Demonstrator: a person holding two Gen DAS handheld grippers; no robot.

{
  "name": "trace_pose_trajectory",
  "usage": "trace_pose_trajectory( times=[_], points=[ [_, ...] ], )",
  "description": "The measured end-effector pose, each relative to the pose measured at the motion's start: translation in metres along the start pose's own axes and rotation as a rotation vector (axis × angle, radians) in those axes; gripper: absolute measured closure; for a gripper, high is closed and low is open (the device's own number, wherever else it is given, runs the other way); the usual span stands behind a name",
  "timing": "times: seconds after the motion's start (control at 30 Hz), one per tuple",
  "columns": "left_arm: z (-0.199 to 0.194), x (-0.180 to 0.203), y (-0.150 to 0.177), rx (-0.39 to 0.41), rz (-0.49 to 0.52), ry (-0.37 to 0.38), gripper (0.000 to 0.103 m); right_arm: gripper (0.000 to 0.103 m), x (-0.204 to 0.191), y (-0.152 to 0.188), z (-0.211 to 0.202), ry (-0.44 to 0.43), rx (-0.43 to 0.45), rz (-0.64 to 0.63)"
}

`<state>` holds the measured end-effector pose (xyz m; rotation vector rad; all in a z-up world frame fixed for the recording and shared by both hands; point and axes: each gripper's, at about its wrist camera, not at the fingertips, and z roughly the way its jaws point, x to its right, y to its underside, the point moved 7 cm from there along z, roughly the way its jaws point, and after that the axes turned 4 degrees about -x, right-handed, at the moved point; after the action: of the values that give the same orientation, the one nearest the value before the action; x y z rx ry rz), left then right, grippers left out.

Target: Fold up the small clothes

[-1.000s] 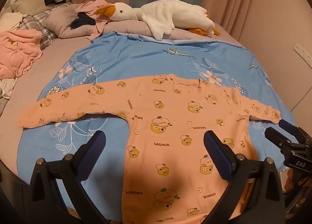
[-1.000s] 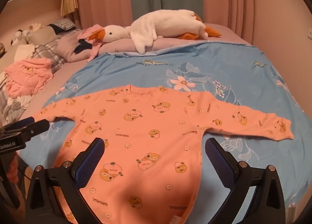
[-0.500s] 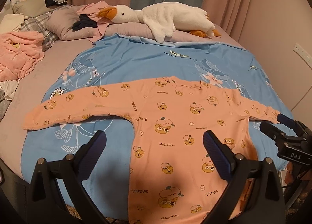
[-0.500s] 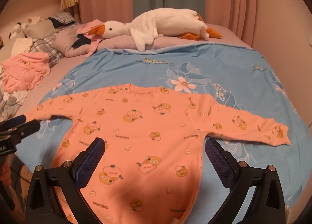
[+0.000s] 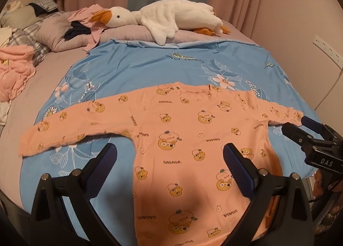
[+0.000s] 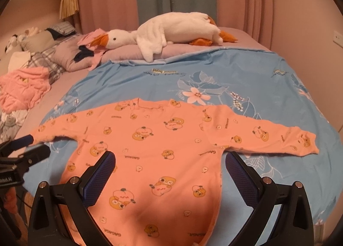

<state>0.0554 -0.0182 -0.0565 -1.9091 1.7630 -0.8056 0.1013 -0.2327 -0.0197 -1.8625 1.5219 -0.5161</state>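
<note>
An orange long-sleeved child's top (image 5: 188, 136) with cartoon prints lies flat on a blue floral sheet (image 5: 150, 68), both sleeves spread out sideways. It also shows in the right wrist view (image 6: 163, 143). My left gripper (image 5: 170, 156) is open and empty, hovering above the top's lower left side. My right gripper (image 6: 170, 163) is open and empty above the top's lower right side. The right gripper shows at the right edge of the left wrist view (image 5: 298, 126), near the right cuff. The left gripper shows at the left edge of the right wrist view (image 6: 27, 145), near the left cuff.
A white plush goose (image 5: 167, 16) lies on pillows at the head of the bed. A pile of pink clothes (image 5: 12, 72) sits at the left. Pink and teal curtains hang behind. A wall with a socket (image 5: 323, 46) stands to the right.
Both grippers have drawn back and risen a little from the top. More of the bed shows now. Both stay open.
</note>
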Motion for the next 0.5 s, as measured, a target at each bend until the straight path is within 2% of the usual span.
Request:
trace_pose_trajectory(
  times=[0.2, 0.5],
  points=[
    [0.0083, 0.0053, -0.0031, -0.009, 0.020, -0.001, 0.004, 0.001, 0.0049, -0.0003, 0.0029, 0.018, 0.007, 0.021],
    [0.0078, 0.0036, -0.0026, -0.003, -0.011, 0.018, 0.004, 0.001, 0.0076, 0.0045, 0.0041, 0.032, 0.000, 0.048]
  ],
)
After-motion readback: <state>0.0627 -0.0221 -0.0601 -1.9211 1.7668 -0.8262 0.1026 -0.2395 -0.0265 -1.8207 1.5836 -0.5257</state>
